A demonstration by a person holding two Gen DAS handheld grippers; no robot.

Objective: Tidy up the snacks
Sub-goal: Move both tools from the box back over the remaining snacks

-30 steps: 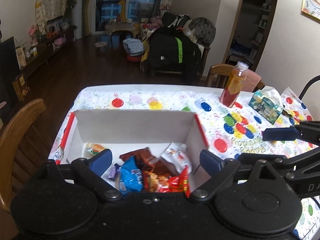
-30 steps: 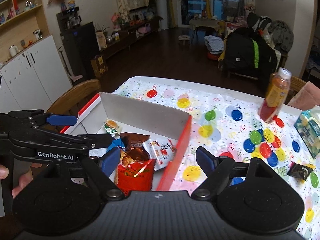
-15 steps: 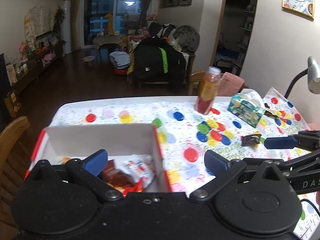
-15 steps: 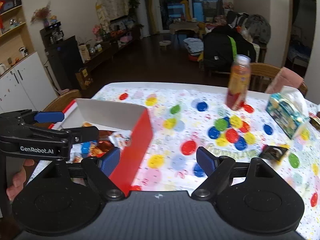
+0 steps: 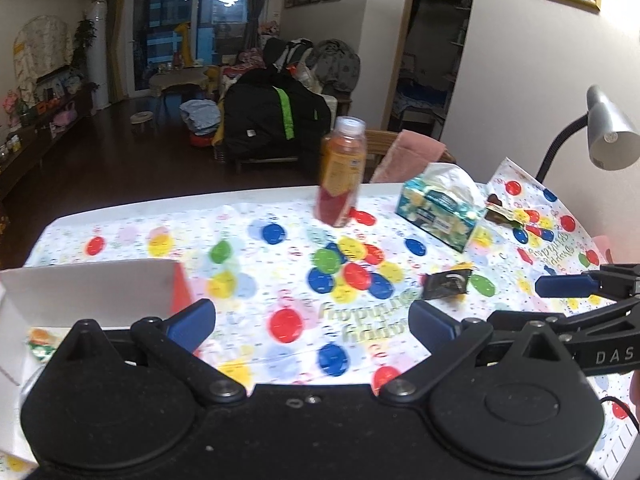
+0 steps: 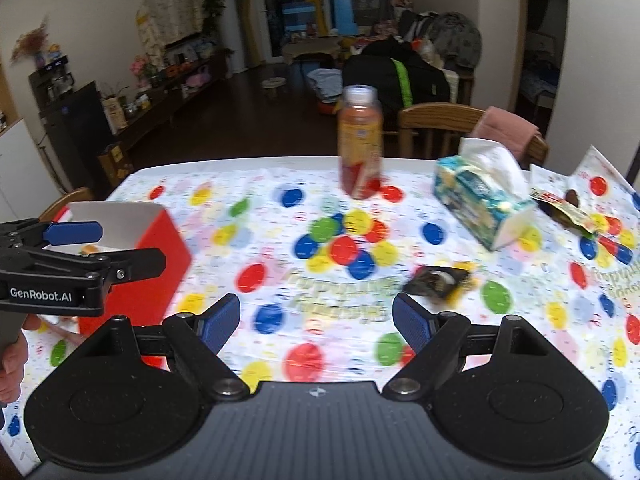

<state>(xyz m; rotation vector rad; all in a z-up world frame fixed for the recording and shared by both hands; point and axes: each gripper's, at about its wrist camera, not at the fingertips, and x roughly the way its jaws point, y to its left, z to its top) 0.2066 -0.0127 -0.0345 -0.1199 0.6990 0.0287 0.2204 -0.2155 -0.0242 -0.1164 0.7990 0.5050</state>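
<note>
Both spread, empty grippers face the dark packet [image 6: 436, 280]; only left view shows the lamp [image 5: 610, 136].

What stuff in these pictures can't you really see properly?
- Box contents: left wrist view, hidden by its white wall and the gripper body; right wrist view, by the red side.
- Dark wrapper: print blurred in both views.
- Bottle label: blurred, unreadable.
- Packet behind the tissue box: small and partly covered.
</note>
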